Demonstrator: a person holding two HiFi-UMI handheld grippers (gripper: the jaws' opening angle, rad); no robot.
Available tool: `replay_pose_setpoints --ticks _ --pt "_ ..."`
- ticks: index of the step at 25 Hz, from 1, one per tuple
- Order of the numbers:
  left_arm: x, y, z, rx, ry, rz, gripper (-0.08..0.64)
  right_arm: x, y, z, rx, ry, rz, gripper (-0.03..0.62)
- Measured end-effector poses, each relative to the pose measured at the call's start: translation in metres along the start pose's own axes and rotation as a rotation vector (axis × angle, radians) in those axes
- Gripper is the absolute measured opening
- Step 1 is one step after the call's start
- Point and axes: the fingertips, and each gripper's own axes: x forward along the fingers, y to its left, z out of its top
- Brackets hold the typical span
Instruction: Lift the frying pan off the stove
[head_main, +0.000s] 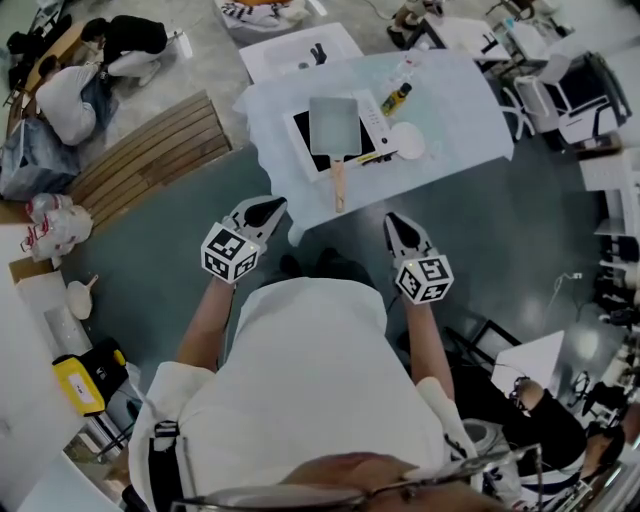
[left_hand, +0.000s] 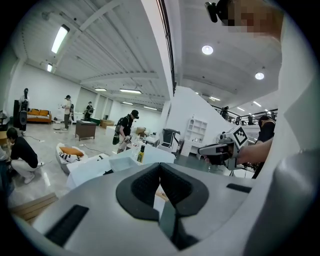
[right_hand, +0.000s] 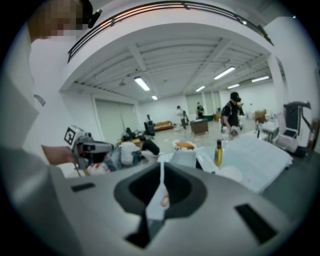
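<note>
**A:** Where is the frying pan at this moment?

**B:** The frying pan (head_main: 334, 127) sits on the stove (head_main: 313, 158), on the far table (head_main: 460, 110) with the pale cloth. The pan is rectangular, and its wooden handle (head_main: 339, 185) points to the near side, toward the person, and reaches past the near edge of the stove. A small bottle (head_main: 396, 99) and a white plate (head_main: 408, 140) stand just to the right of the stove.

**A:** And the two grippers?

**B:** Both are held near the person's body, well apart from the table. The left gripper (head_main: 262, 212) has its jaws fully together with nothing between them; in its own view the pads meet in one line. The right gripper (head_main: 397, 226) is the same, closed and empty. Neither one touches anything.

**A:** So which step is in hand?

**B:** I judge that the reach toward the pan is not yet begun. The handle lies about between the two grippers, so either one can take it.

**A:** How to do it well?

**B:** I would open the jaws wide before coming to the handle, not at the last moment. Then I would close across the handle's two sides, rather nearer to the pan, so that the far end does not dip. The lift should go straight up and level. On the right side, care is needed for the bottle and the plate, which are near.
</note>
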Motion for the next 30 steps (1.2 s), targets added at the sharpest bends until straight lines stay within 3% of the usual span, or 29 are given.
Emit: replay_pose_setpoints --ticks 8,17,25,30 --pt "0.027 0.018 0.002 -0.032 0.017 0.026 0.031 0.035 -0.02 0.008 -0.007 0.024 0.056 0.037" --pt "0.077 0.038 -0.006 -0.112 0.052 0.087 0.031 0.09 -0.045 -0.002 -0.005 0.149 0.209 0.038" --pt "0.131 0.045 -0.034 -0.23 0.12 0.109 0.032 0.134 -0.057 -0.031 0.021 0.275 0.38 0.038" --pt "0.158 0.051 -0.061 -0.348 0.176 0.115 0.033 0.158 -0.062 -0.055 0.088 0.352 0.462 0.04"
